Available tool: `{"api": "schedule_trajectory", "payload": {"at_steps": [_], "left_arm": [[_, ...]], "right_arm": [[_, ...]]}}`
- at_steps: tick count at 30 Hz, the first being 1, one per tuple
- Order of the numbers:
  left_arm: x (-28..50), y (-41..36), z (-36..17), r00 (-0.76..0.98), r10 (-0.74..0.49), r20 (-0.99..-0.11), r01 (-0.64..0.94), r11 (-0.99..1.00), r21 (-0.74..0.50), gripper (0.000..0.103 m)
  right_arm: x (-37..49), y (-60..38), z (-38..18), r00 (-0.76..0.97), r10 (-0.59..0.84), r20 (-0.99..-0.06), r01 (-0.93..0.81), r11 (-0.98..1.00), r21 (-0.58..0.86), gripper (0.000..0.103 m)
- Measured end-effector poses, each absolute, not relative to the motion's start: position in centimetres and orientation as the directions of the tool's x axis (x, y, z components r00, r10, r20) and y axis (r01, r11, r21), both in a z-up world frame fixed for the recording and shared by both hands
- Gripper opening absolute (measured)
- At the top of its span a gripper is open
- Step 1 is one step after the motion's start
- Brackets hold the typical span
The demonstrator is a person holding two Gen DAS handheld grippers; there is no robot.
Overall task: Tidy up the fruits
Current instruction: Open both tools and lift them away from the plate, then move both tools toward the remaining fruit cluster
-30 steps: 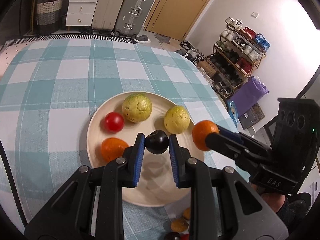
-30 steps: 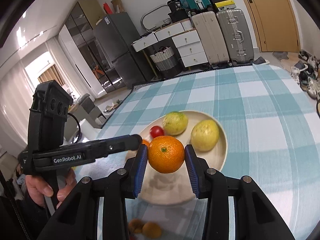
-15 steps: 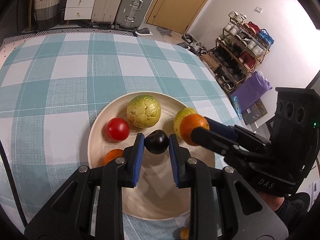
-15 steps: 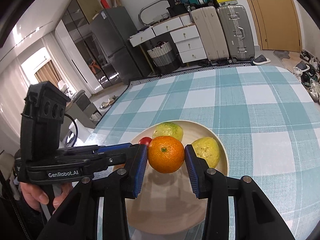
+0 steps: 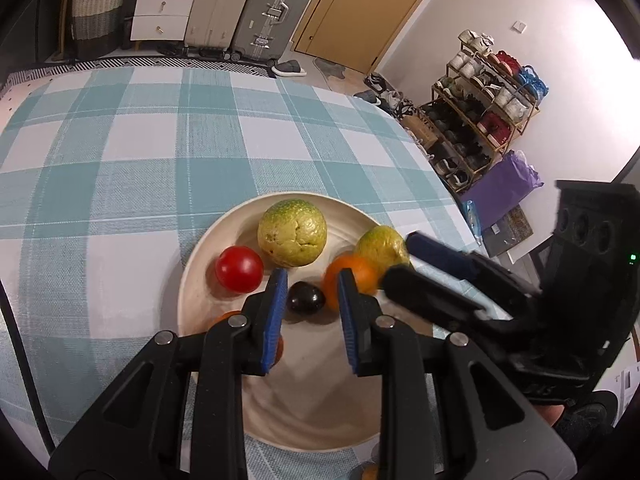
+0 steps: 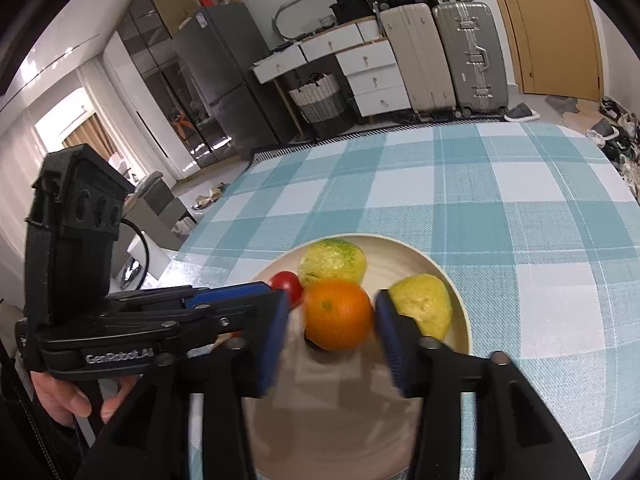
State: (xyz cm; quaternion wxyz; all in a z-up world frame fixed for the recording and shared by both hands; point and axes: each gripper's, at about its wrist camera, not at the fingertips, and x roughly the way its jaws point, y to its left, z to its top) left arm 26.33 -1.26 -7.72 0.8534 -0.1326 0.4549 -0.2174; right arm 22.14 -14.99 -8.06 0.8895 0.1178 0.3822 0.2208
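Left tool: pads parted, dark plum sits loose between them on the plate, gap visible either side. Right tool: pads spread wider than the orange, a gap shows on the left side; orange is down on the plate beside the plum. Also on the plate: red tomato, two yellow-green fruits, another orange partly hidden behind the left pad. Plate on the checked surface.

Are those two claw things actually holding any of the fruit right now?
No. The left gripper stands open around the dark plum; the right gripper is open, the orange released.
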Motion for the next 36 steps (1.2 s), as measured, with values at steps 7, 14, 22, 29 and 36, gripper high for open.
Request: {"api": "schedule_trajectory", "payload": {"at_steps": [7, 14, 22, 29, 36], "left_arm": [[24.8, 0.2, -6.4, 0.538, -0.476, -0.696, 0.24, 0.878, -0.415, 0.024], [22.0, 0.6, -4.8, 0.593, -0.428, -0.682, 0.236, 0.902, -0.36, 0.043], [18.5, 1.3, -3.2, 0.681, -0.346, -0.646, 0.173, 0.933, -0.316, 0.071], [15.4, 1.7, -1.7, 0.732, -0.32, -0.601, 0.166, 0.94, -0.298, 0.082], [12.5, 2.1, -0.9, 0.77, -0.272, -0.577, 0.141, 0.955, -0.262, 0.1]], "right_arm": [[20.4, -15.5, -5.8, 0.678, 0.462, -0.571, -0.31, 0.885, 0.347, 0.07], [18.6, -17.0, -4.6, 0.71, 0.461, -0.533, -0.288, 0.88, 0.378, 0.078], [15.7, -17.4, -3.8, 0.72, 0.463, -0.517, -0.3, 0.879, 0.37, 0.087], [13.0, -16.8, -3.1, 0.733, 0.462, -0.499, -0.331, 0.884, 0.331, 0.091], [10.4, -16.2, -2.5, 0.753, 0.46, -0.47, -0.343, 0.885, 0.316, 0.098]]}}
